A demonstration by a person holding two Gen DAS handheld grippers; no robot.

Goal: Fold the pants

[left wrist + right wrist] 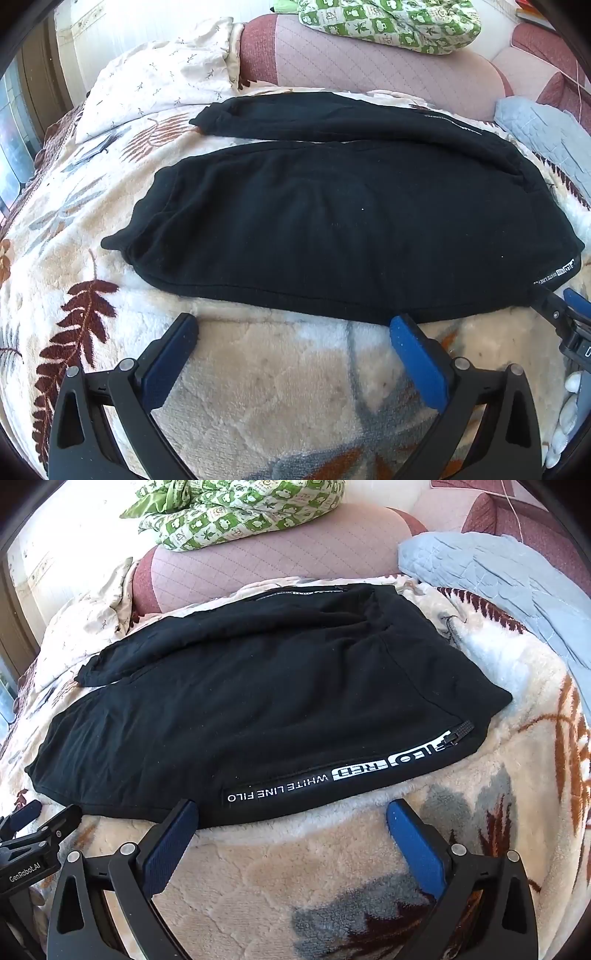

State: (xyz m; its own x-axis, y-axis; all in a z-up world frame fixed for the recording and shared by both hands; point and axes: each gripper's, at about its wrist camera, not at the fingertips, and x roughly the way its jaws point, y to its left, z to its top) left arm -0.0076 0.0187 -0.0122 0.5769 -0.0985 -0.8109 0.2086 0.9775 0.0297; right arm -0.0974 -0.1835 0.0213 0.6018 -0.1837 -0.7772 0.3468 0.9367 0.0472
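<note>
Black fleece pants (332, 236) with white lettering along the side, spread flat on a cream plush blanket with brown leaf print (258, 387), 2 legs lying side by side. Left gripper (293, 341) with blue-padded fingers spread wide, empty, just short of the near hem. Right gripper (291, 823) likewise spread, empty, near the printed stripe. Green-and-white patterned bundle (236, 513) on a pink quilted headboard (280, 554) behind.

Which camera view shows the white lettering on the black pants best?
The right wrist view: the white lettering runs large and readable along the near edge of the pants. The left wrist view shows it small at the right edge.
</note>
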